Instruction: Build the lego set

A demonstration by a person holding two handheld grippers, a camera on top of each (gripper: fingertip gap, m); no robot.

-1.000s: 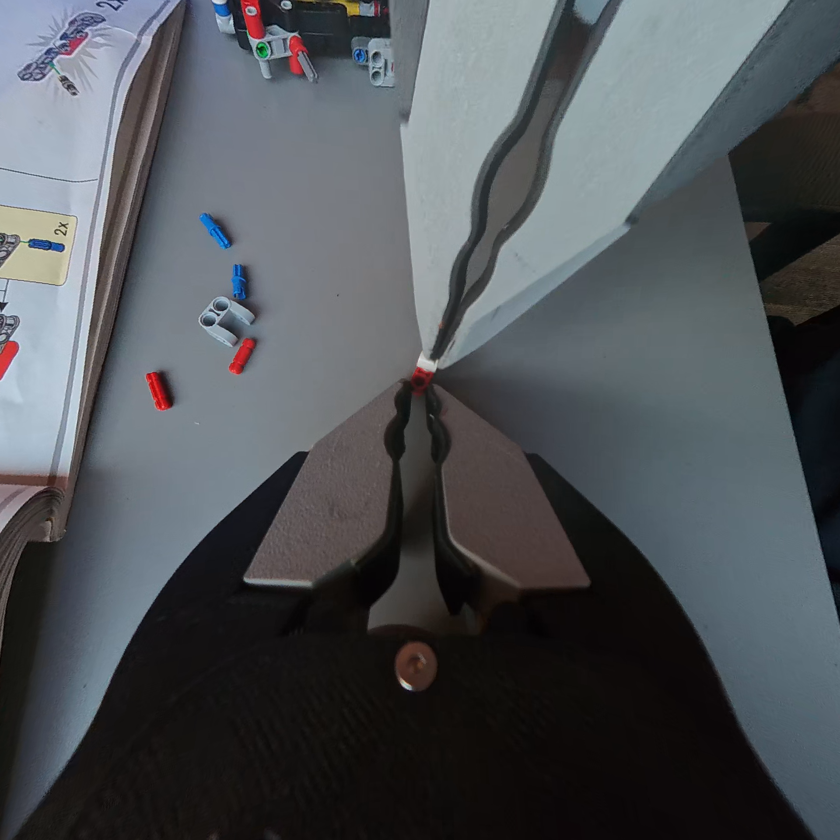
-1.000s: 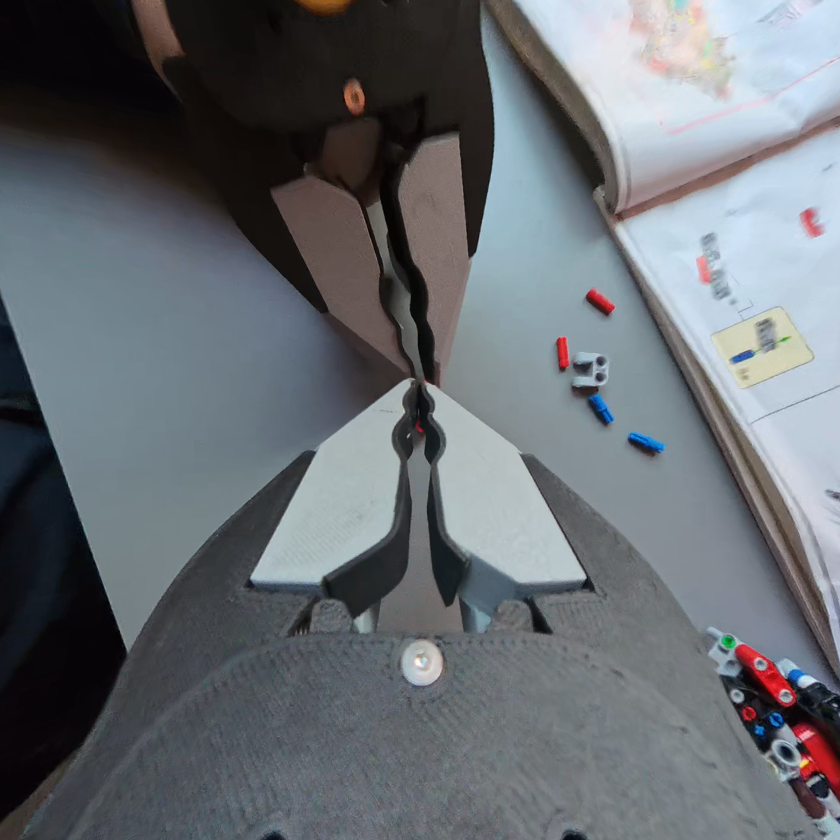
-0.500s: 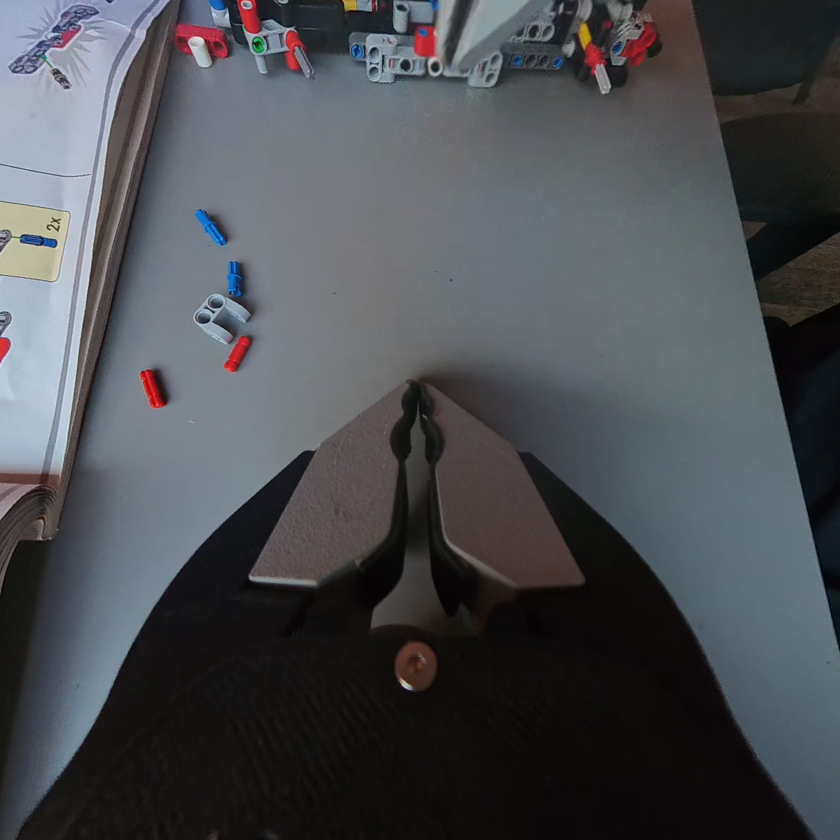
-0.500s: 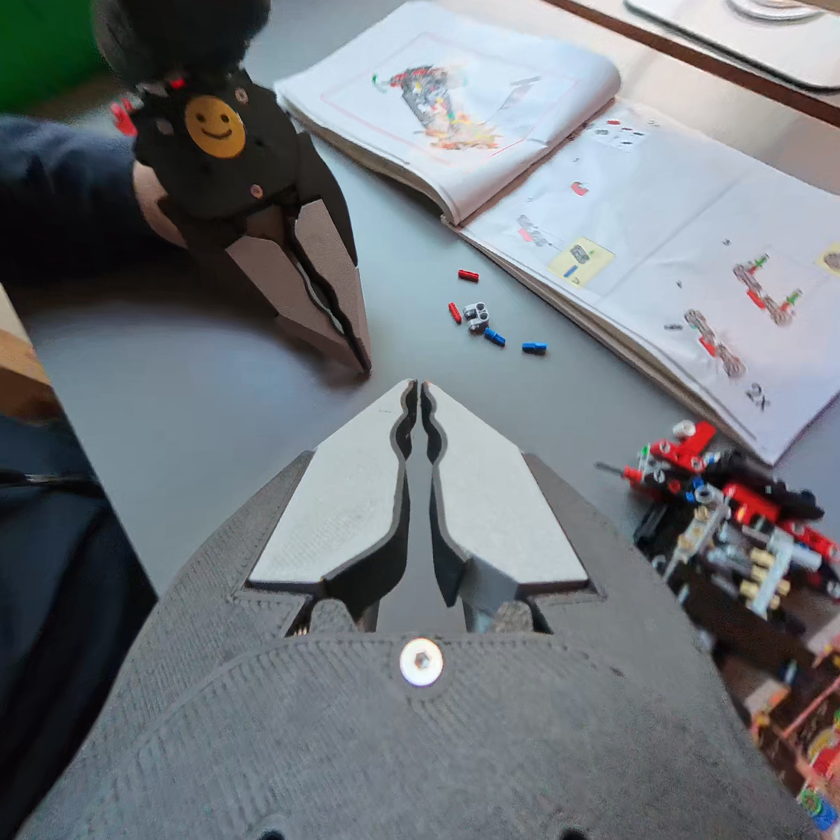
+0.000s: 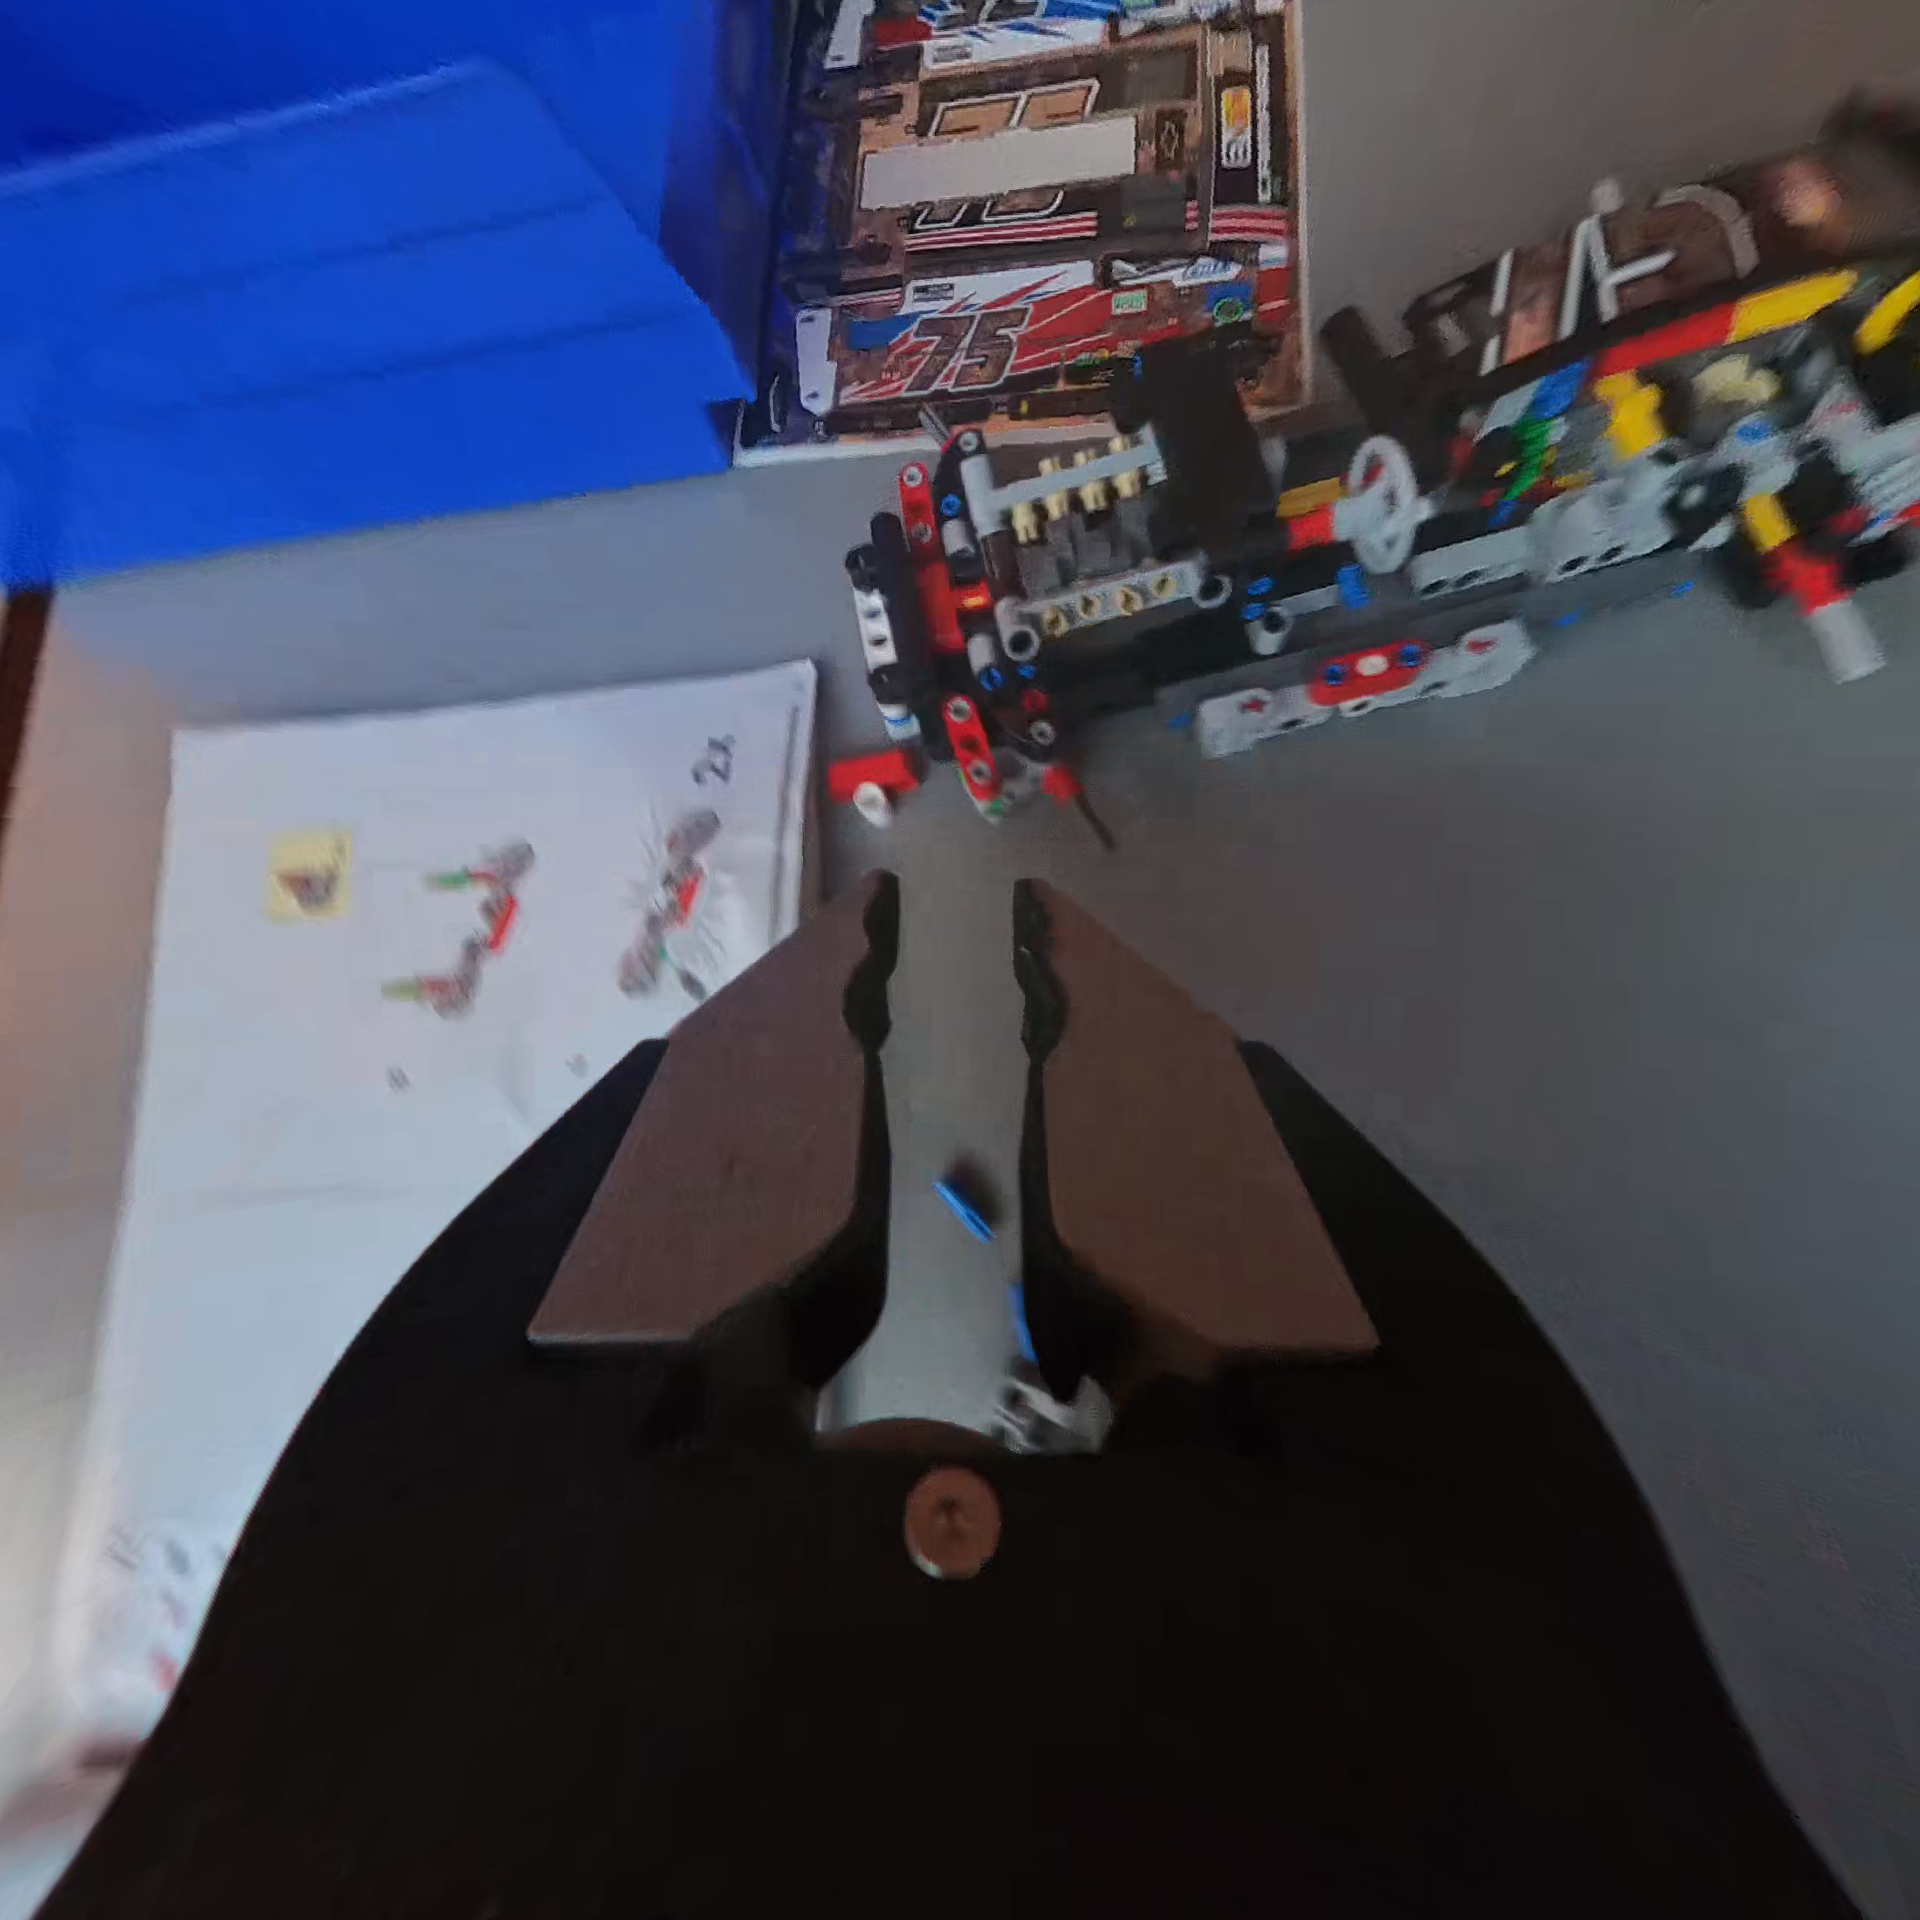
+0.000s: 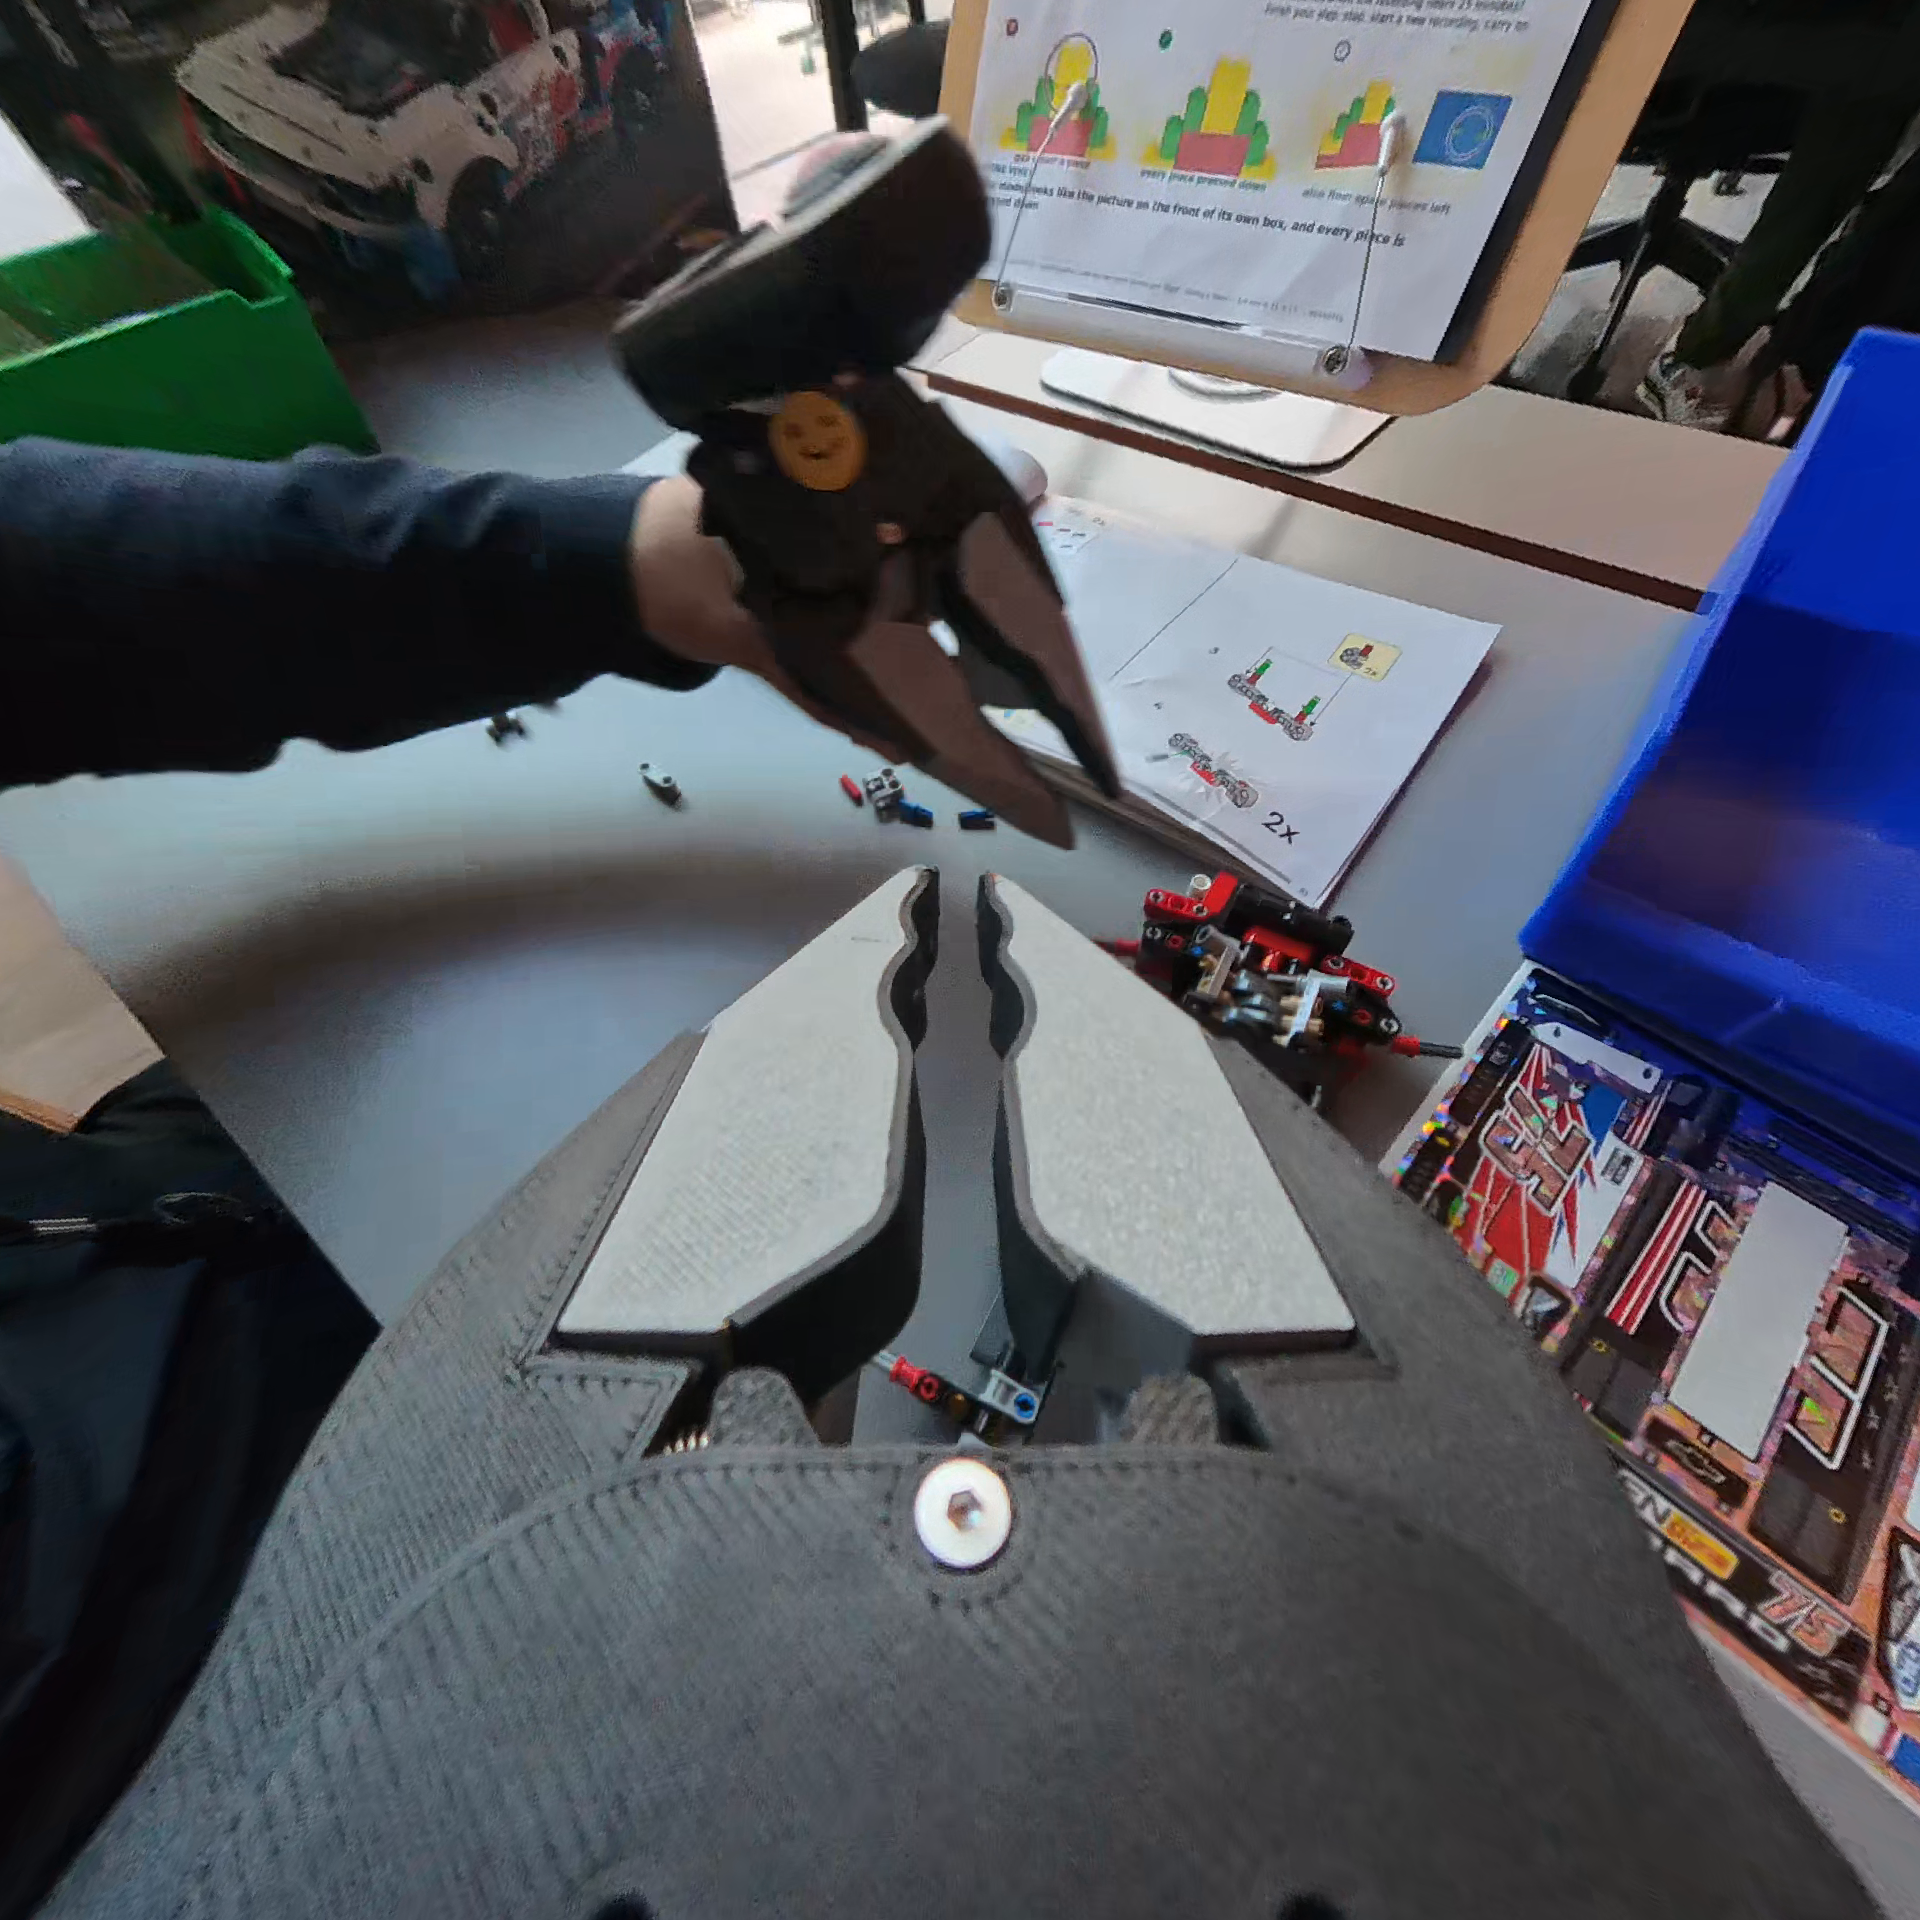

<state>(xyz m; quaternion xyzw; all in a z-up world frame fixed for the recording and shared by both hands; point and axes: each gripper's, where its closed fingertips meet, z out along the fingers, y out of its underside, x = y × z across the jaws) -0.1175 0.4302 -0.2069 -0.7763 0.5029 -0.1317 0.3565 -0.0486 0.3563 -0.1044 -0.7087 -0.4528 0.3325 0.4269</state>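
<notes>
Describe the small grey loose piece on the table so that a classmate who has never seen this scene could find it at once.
Start at the open instruction booklet on the grey table. Beside its near edge lies a cluster of loose pins; the grey connector sits among them. Its neighbours are red or blue pins, while it alone is grey and blocky.

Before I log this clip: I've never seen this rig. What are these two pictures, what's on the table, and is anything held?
No robot here: a person holds a two-finger gripper in each hand, each with a camera looking along its fingers. The left gripper is open and empty above the grey table. The right gripper has a narrow gap and nothing in it; its view also shows the left one, held in a hand. On the table: a brick model, a booklet, loose pins, a blue bin.
</notes>
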